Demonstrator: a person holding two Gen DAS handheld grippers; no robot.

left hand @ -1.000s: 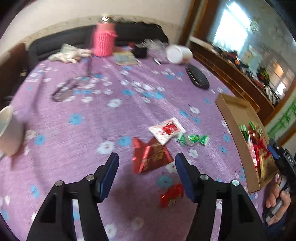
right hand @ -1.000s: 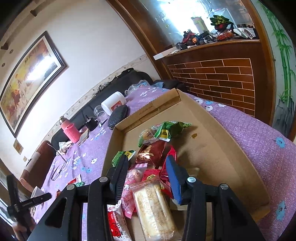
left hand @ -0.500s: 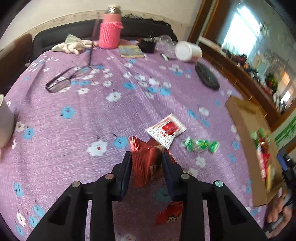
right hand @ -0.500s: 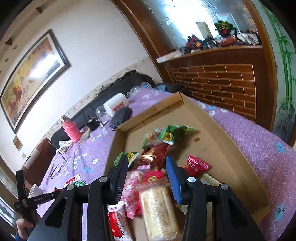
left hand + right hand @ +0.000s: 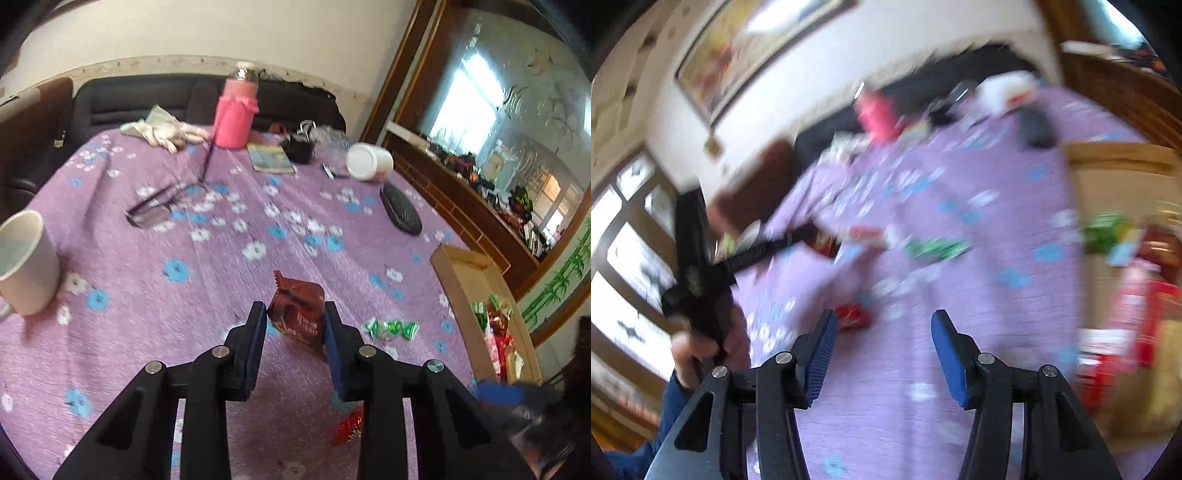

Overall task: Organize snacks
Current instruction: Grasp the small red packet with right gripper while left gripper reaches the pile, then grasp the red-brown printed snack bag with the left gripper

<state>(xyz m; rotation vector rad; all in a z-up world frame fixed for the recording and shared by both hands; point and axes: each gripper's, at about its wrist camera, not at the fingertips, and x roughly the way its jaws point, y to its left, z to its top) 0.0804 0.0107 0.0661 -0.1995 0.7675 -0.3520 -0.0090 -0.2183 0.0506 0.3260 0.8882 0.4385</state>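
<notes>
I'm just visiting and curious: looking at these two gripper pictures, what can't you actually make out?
- Right wrist view: motion blur smears everything; the snacks in the cardboard box cannot be told apart.
- Left wrist view: the box is cut off at the right edge.
- The print on the dark red packet in the left gripper is too small to read.
- The small red packet is partly hidden behind that gripper.

No legible text, packet (image 5: 299, 314) lettering blurred
</notes>
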